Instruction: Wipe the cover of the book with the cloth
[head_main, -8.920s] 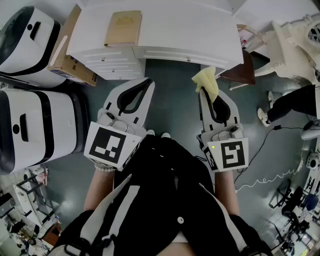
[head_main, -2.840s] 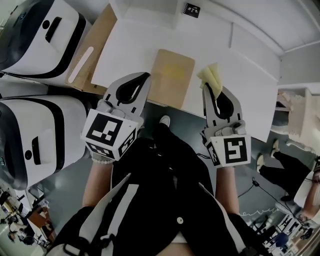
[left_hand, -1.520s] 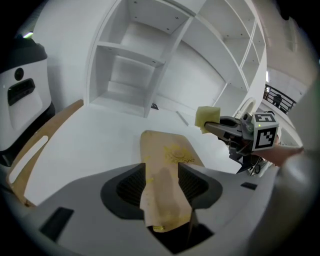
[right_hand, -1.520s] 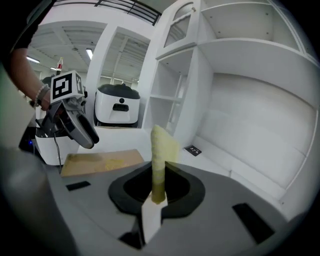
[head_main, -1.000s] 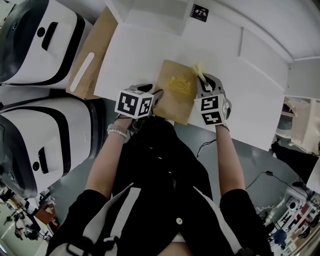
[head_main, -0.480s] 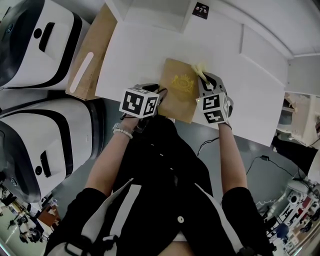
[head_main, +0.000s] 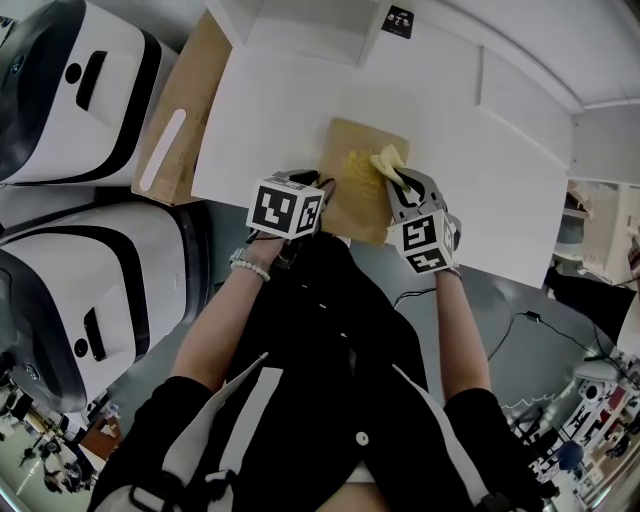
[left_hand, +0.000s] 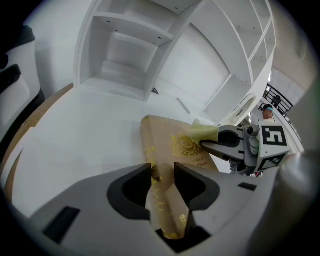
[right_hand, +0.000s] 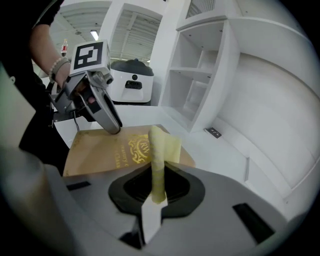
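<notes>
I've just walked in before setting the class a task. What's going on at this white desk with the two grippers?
A person holds a gripper in each hand over a white desk. The left gripper has the spine edge of the tan book between its jaws, which have just been closing on it to steady it. The right gripper is shut on a folded yellow cloth and has brought it over the gold emblem on the cover. The wipe looks to be just starting.

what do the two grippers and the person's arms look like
The left gripper and right gripper are light grey plastic with curved fingers and black hollows. Each carries a white cube with black square markers. Black sleeves; a pale bead bracelet on the left wrist.
</notes>
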